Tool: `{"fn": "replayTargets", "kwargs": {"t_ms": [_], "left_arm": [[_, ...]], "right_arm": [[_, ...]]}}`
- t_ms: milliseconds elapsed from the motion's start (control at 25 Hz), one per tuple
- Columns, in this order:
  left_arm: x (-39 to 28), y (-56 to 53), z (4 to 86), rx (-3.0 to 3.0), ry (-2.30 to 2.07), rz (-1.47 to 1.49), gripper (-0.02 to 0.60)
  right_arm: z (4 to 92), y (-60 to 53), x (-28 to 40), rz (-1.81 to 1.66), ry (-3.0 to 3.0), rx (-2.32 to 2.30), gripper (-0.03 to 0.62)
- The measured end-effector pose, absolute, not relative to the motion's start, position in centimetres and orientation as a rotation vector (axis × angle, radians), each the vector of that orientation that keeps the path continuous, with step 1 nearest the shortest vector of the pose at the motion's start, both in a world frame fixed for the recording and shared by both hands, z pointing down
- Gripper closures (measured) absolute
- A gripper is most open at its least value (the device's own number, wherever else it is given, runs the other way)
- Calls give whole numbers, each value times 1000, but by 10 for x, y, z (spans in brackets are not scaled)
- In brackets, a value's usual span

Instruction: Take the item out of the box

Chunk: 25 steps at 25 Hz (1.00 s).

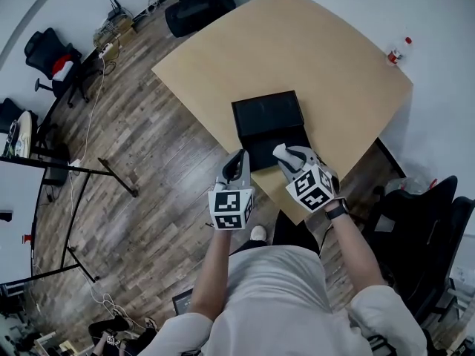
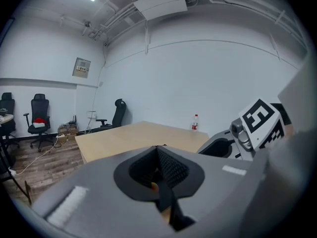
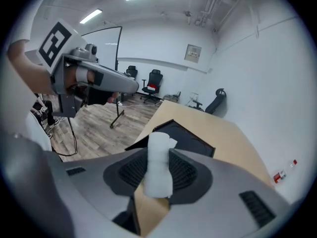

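An open black box (image 1: 267, 113) lies near the front edge of the tan table (image 1: 297, 43); in the right gripper view the box (image 3: 190, 139) sits just beyond the jaws. My right gripper (image 1: 285, 154) hovers over the box's near half, shut on a small white rolled item (image 3: 158, 165) that stands upright between its jaws. My left gripper (image 1: 238, 159) is at the box's near left corner, off the table edge, jaws shut with nothing in them (image 2: 161, 175). Each gripper shows in the other's view: the right gripper (image 2: 247, 133) and the left gripper (image 3: 94, 78).
A red-capped bottle (image 1: 395, 54) stands at the table's far right corner. Office chairs (image 1: 56, 65) and a black bag (image 1: 189, 10) stand along the far wall, a black chair (image 1: 415, 228) is at my right, and a stand's legs (image 1: 104, 173) spread over the wooden floor at left.
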<state>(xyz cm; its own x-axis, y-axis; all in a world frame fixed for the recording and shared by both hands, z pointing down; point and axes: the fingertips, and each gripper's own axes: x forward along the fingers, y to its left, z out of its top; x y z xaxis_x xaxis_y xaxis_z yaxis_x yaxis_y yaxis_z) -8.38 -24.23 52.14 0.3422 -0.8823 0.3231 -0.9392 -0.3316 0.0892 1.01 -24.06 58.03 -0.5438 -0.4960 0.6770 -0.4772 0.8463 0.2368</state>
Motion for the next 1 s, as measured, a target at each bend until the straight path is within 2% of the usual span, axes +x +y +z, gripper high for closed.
{"fn": "replayTargets", "kwargs": {"t_ms": [400, 1000], "left_arm": [[-92, -228, 491, 2393, -1670, 255, 572], [-95, -214, 463, 2444, -1695, 194, 572]], "right_arm": [[521, -225, 18, -132, -2246, 927, 464], [454, -212, 43, 10, -2391, 1319, 464]]}}
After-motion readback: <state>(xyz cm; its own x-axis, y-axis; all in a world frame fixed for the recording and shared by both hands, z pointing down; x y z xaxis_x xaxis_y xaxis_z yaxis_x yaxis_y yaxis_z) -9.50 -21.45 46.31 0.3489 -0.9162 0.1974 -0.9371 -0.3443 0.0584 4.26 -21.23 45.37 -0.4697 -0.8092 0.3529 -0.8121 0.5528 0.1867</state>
